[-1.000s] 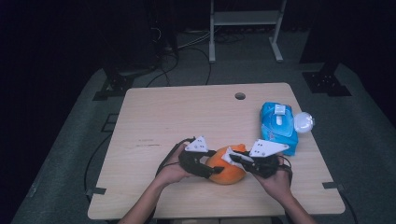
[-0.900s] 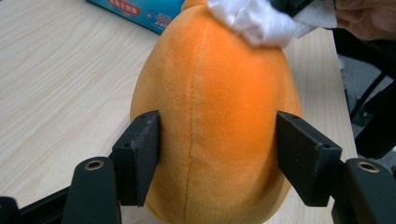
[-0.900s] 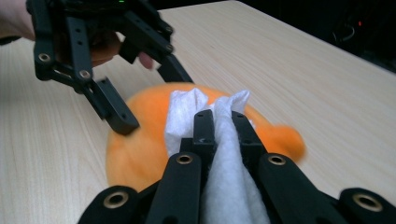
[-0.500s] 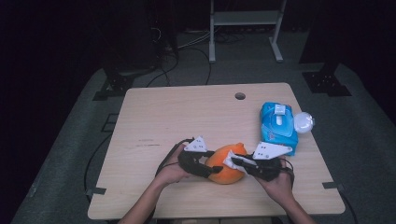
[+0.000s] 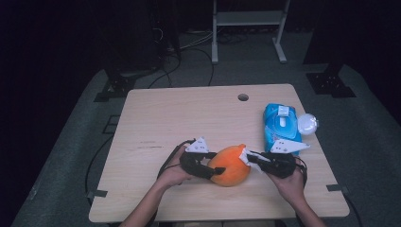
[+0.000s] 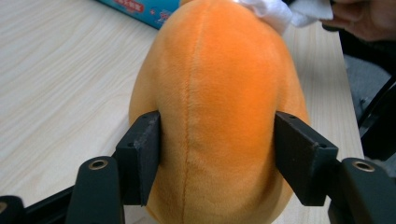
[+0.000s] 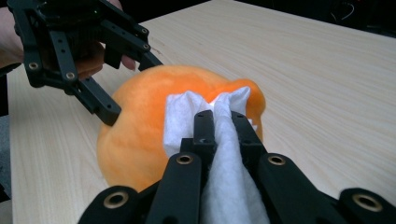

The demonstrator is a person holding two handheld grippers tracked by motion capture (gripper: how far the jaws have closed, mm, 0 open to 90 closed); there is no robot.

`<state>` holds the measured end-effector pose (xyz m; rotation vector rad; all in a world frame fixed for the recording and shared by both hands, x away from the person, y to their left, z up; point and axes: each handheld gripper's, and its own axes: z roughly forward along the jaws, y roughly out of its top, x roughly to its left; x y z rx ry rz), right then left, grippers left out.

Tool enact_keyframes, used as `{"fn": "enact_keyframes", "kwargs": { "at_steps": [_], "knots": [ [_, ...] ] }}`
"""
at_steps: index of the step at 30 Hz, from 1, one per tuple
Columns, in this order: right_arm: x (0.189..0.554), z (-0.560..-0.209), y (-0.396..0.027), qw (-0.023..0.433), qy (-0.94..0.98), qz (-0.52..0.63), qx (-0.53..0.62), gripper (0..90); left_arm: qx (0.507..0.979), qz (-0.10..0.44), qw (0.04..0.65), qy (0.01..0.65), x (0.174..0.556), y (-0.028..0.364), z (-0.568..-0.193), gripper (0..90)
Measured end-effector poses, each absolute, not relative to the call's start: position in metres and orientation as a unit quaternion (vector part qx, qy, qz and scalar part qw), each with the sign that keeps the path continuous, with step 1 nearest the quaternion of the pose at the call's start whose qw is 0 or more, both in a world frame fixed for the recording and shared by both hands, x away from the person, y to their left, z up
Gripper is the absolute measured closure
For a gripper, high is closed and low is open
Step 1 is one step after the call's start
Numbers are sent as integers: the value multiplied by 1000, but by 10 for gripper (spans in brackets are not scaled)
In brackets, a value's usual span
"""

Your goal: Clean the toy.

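An orange plush toy (image 5: 229,165) lies near the front edge of the wooden table (image 5: 189,118). My left gripper (image 5: 215,168) is shut on it from the left. In the left gripper view, both pads press into the sides of the plush (image 6: 215,93). My right gripper (image 5: 250,158) comes in from the right, shut on a white wipe (image 5: 244,154). In the right gripper view, the wipe (image 7: 187,116) hangs bunched between the shut jaws of the right gripper (image 7: 222,116) and lies against the top of the plush (image 7: 135,130).
A blue pack of wipes (image 5: 281,124) lies at the right of the table, just beyond my right hand, with a round white object (image 5: 307,124) beside it. A cable hole (image 5: 243,97) sits near the far edge. A metal stand (image 5: 246,19) is behind the table.
The right gripper with the wipe has shifted a little to the right along the plush. The left gripper has kept its hold in the same place.
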<state>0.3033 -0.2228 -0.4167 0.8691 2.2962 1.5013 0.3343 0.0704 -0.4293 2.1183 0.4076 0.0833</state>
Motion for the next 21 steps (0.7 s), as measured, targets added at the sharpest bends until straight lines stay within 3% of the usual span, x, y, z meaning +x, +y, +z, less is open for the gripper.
{"fn": "enact_keyframes", "kwargs": {
  "at_steps": [6, 11, 21],
  "knots": [
    [307, -404, -213, 142, 785, 532, 284, 824, 879, 63, 460, 108, 316, 51, -422, 370],
    [312, -407, -220, 164, 791, 507, 301, 824, 878, 60, 461, 115, 316, 51, -422, 371],
    [304, -406, -210, 143, 796, 513, 287, 825, 879, 60, 459, 116, 314, 45, -422, 366]
  ]
}}
